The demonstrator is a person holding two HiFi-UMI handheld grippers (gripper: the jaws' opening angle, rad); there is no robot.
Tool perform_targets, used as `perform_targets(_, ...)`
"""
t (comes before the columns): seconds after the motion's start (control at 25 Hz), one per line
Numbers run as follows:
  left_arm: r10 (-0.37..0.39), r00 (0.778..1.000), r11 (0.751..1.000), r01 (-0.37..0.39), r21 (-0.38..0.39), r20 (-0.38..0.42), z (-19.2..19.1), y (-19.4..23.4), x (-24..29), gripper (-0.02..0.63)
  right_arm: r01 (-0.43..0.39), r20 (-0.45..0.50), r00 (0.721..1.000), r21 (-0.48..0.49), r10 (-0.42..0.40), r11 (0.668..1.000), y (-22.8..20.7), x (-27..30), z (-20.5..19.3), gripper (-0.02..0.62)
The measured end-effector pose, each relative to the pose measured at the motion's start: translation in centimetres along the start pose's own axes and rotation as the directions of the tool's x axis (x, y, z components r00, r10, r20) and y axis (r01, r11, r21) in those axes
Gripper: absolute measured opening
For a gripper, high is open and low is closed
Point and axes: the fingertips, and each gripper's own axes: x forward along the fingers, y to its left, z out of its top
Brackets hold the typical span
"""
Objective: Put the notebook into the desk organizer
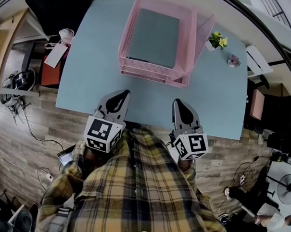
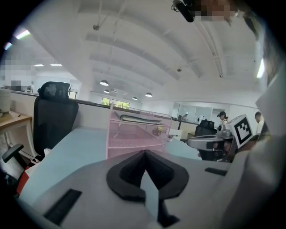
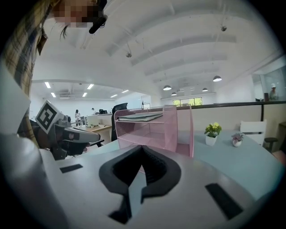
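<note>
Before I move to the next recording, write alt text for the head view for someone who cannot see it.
A grey notebook lies in the top tray of a pink wire desk organizer on a pale blue table. The left gripper and right gripper, both shut and empty, hover at the table's near edge, apart from the organizer.

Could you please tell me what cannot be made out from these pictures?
- Head view: lower shelves of the pink desk organizer, hidden under the notebook on its top tray.
- Gripper views: the notebook's cover, seen only edge-on.
- Right gripper view: the potted plant, too small to identify.
</note>
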Motion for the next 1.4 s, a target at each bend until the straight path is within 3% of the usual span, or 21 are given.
perform_targets(1.4,0.010,1.000,1.000,-0.010,0.005,-0.003,-0.04,0.47,0.39,-0.009,0.005,-0.026,1.000,0.005,-0.005,1.000,-0.50,0.67,-0.34,0.002)
